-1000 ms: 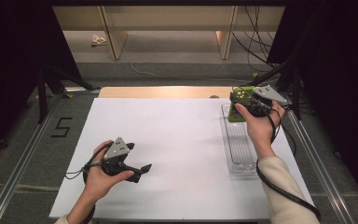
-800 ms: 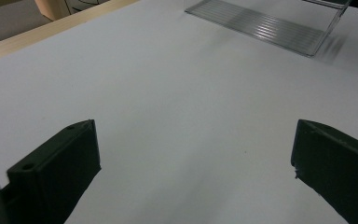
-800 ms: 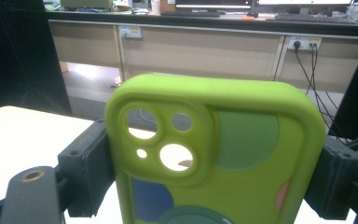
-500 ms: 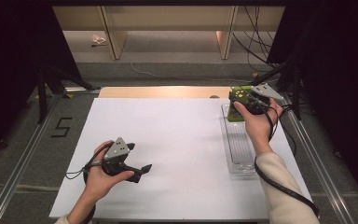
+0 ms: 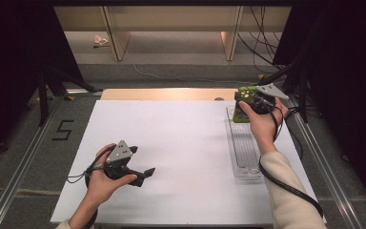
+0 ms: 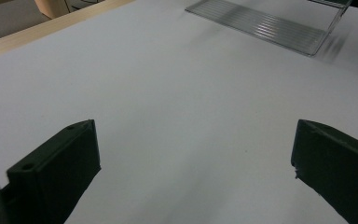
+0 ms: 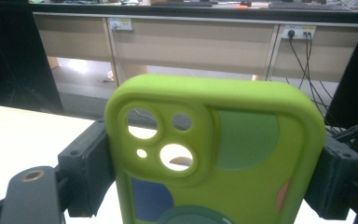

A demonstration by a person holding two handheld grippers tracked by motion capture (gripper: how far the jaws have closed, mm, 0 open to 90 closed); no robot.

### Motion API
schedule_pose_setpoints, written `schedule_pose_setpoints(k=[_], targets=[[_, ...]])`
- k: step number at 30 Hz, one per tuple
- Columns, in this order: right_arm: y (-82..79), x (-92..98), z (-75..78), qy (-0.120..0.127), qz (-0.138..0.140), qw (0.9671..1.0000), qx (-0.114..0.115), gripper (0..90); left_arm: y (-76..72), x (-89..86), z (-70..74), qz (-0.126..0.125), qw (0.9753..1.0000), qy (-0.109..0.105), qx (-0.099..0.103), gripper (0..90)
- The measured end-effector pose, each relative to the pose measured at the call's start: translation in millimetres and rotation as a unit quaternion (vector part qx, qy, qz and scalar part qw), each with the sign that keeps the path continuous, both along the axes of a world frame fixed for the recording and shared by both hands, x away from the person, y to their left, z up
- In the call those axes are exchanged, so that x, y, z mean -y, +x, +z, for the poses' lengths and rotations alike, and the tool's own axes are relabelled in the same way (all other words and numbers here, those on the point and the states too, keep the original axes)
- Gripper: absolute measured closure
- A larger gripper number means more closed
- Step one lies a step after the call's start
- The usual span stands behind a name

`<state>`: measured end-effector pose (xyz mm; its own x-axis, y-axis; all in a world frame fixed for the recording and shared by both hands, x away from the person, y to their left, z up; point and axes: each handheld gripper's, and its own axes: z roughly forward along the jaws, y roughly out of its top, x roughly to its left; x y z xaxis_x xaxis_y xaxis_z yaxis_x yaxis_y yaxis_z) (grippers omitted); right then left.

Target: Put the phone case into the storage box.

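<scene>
A white worktop [image 5: 186, 143] with a wooden strip at its far edge stands in a dim room, cupboards and cables behind. At three o'clock lies a clear ribbed tray [image 5: 243, 152]. Above its far end, at one o'clock, the right claw [image 5: 248, 102] grips a green phone case [image 7: 214, 154] upright by its sides. At seven o'clock the left claw [image 5: 145, 174] hovers, jaws spread wide, nothing between them.

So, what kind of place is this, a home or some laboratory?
Most likely a laboratory or recording workspace, not a home. A white table stands between metal rails marked with a number, dark curtains hang at both sides, and wall sockets with cables line the bench behind.
</scene>
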<state>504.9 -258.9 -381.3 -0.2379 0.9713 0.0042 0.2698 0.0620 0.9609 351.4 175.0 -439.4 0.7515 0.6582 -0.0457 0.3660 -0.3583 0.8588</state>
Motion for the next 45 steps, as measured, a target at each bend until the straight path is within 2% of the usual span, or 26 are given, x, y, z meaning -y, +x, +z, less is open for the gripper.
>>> schedule_pose_setpoints(k=[45], targets=[[25.3,-1.1,-8.2,-0.005,-0.022,0.9997,-0.011,17.7,0.8,0.4,-1.2,0.000,1.0000,0.000,-0.002,0.7]])
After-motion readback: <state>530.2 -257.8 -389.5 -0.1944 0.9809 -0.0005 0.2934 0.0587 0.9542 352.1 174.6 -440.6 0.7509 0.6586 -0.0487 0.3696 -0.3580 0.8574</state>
